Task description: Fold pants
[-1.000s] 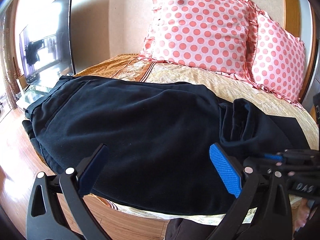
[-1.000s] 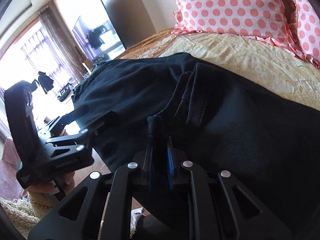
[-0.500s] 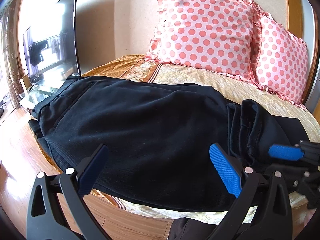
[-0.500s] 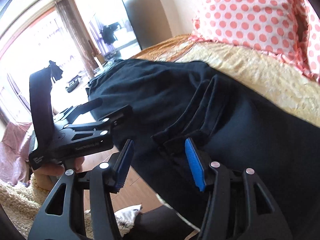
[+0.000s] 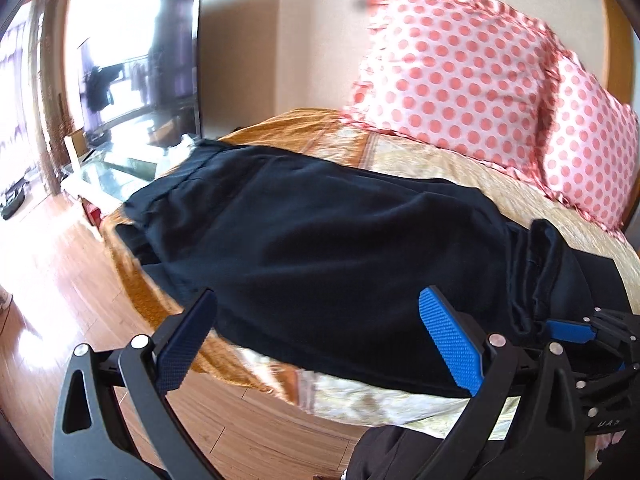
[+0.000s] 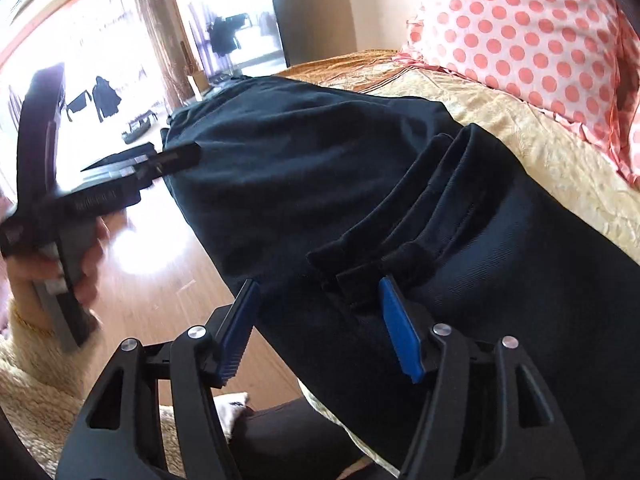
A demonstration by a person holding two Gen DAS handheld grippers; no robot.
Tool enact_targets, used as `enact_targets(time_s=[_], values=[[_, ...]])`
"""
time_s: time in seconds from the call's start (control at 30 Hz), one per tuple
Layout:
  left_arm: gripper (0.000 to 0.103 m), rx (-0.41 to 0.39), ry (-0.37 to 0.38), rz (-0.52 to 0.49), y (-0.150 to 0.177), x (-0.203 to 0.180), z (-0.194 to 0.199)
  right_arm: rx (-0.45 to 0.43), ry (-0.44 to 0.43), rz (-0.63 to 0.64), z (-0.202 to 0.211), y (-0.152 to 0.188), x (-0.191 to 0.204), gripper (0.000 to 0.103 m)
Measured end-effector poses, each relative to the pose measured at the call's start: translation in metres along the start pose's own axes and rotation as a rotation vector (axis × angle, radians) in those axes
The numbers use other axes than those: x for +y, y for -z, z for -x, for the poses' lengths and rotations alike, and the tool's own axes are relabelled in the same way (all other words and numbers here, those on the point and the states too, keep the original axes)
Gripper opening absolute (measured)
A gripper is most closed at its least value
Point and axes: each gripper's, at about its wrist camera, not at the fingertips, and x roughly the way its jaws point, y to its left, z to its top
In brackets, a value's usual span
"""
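Black pants [image 5: 320, 256] lie folded across the near edge of the bed, waistband end at the left, leg cuffs [image 6: 384, 248] bunched on top toward the right. My left gripper [image 5: 320, 344] is open and empty, hovering just off the bed's edge in front of the pants. It also shows in the right wrist view [image 6: 120, 184], held in a hand at the left. My right gripper [image 6: 320, 328] is open and empty, its fingers just short of the cuffs. It shows in the left wrist view [image 5: 576, 332] at the right edge.
Two pink polka-dot pillows [image 5: 460, 76] lean at the head of the bed [image 5: 400, 156]. A television [image 5: 140, 80] on a glass stand [image 5: 108, 168] is at the left. Wooden floor [image 5: 52, 272] lies beside the bed. A cream fluffy rug [image 6: 32, 392] is at the lower left.
My right gripper has opened and let go of the pants' cuffs, which now rest on the folded pants. My left gripper has drawn back and swung left, staying open.
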Motion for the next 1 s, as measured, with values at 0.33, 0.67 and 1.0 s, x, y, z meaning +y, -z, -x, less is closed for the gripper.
enact_targets(time_s=[0.33,0.67,1.0], values=[[0.101,0.078,-0.105,0.35,-0.012,0.127,-0.008,-0.012,-0.063,-0.045,0.005,-0.004,-0.002,0.076],[0.1,0.229,-0.062,0.389,-0.025,0.141,-0.057,-0.014,-0.07,-0.035,0.007,-0.003,-0.002,0.077],[0.084,0.318,0.277,0.713,-0.009,0.17,-0.081,-0.013,-0.075,-0.04,0.005,-0.002,-0.004,0.077]])
